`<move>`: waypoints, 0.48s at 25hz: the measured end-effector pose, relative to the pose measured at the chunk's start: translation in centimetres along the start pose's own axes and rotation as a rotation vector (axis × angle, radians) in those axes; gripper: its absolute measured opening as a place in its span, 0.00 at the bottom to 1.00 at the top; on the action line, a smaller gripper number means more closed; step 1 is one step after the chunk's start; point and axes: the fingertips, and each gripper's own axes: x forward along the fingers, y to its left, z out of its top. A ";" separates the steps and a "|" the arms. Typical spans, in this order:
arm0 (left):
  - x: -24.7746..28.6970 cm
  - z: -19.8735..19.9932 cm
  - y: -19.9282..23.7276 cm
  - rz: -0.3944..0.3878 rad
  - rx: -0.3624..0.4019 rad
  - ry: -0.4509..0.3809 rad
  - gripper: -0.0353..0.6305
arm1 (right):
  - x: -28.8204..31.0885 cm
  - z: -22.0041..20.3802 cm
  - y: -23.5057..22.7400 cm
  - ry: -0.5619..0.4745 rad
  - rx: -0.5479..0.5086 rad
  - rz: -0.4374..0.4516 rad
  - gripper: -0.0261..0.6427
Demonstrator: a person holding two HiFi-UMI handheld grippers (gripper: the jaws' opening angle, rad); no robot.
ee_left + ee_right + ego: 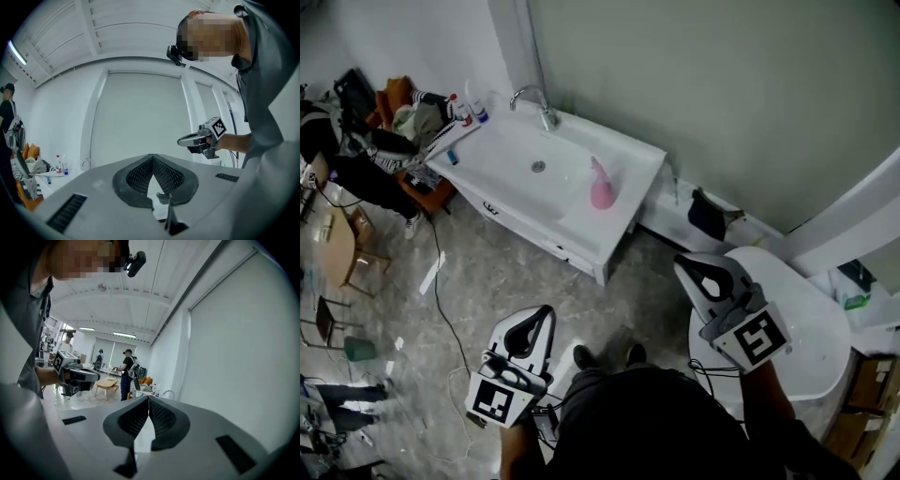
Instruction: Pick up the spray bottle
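Note:
In the head view the pink spray bottle (pixel 600 185) stands upright on the right part of the white sink unit (pixel 516 155), against the wall. Both grippers hover over the floor well short of it. My left gripper (pixel 545 311) is at lower left and my right gripper (pixel 680 262) at lower right; each has its jaws together with nothing between them. The left gripper view shows its own shut tips (pixel 152 156) and my right gripper (pixel 180 140) in a hand beyond. The right gripper view shows its shut tips (pixel 148 398) and my left gripper (pixel 97 376). In both gripper views the bottle is hidden.
A faucet (pixel 542 105) and small bottles (pixel 473 111) sit at the sink's back. A round white tub (pixel 811 328) stands at the right. Chairs with clutter (pixel 403 131) and a cable (pixel 441 300) lie to the left. People (pixel 126 371) stand farther back.

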 end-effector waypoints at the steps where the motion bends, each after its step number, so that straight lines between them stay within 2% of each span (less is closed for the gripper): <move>1: -0.5 -0.1 0.4 -0.006 -0.020 0.005 0.06 | 0.4 0.3 0.7 -0.008 -0.034 0.000 0.05; 5: -3.0 -0.4 2.8 -0.046 -0.041 0.046 0.06 | 2.5 0.7 3.4 0.019 -0.018 -0.029 0.05; 8: -3.6 0.4 5.7 -0.045 -0.042 0.003 0.06 | 4.9 1.6 4.0 0.058 -0.047 -0.042 0.05; 10: -4.0 0.9 6.9 -0.046 -0.042 -0.040 0.06 | 6.4 2.6 4.4 0.031 -0.084 -0.039 0.05; 12: -4.4 0.3 7.6 -0.080 -0.038 -0.018 0.06 | 7.0 2.8 4.9 -0.001 -0.071 -0.067 0.05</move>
